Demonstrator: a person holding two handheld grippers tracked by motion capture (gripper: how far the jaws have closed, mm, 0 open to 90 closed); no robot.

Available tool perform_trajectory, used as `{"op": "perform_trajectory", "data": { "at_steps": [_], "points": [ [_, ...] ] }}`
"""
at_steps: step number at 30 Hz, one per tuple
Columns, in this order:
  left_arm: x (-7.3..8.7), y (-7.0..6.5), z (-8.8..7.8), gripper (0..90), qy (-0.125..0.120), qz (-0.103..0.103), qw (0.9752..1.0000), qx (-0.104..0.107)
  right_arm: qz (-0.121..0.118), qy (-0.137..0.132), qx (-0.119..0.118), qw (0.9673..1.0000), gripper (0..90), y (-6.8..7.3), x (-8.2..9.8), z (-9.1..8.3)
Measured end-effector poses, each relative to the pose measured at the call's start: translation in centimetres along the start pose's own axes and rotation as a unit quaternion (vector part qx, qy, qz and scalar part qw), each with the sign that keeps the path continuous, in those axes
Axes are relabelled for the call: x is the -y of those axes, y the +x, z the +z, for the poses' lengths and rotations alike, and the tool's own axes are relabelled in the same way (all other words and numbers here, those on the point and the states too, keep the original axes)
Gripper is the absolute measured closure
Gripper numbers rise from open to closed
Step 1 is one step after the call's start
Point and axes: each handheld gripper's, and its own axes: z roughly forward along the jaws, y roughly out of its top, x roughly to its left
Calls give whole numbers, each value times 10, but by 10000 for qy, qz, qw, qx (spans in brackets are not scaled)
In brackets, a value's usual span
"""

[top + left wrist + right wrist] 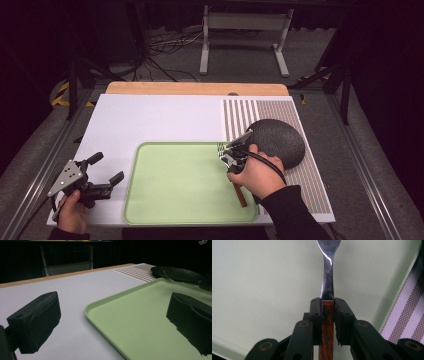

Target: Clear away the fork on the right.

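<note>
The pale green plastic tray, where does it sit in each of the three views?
High view: pale green plastic tray, bottom centre on the white table.
Left gripper view: right half, rim running diagonally.
Right gripper view: background behind the fork.
Shared landmark: striped placemat beside the tray's right edge.

tray (175, 200): pale green, plain
table top (150, 120): white, with a light wood strip at the far edge
placemat (305, 175): brown and white stripes, finely woven
plate (280, 140): black, textured
fork (327, 277): silver metal, reddish-brown wooden handle with rivets
right gripper (327, 315): black
left gripper (107, 172): black, grey plate
</note>
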Motion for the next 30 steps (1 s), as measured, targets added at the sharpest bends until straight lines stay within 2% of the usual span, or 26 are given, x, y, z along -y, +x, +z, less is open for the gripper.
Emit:
{"op": "perform_trajectory", "data": {
  "at_steps": [10, 24, 30],
  "points": [
    [0, 0, 0, 0, 8, -7, 10000, 9, -72, 197, 104, 9997, 779, 1, 1, 10],
    [0, 0, 0, 0, 60, 0, 10000, 26, 28, 310, 82, 9995, 777, 0, 1, 15],
    [0, 0, 0, 0, 43, 5, 10000, 14, -34, 216, -40, 9998, 681, -2, 1, 14]
  ]
}}
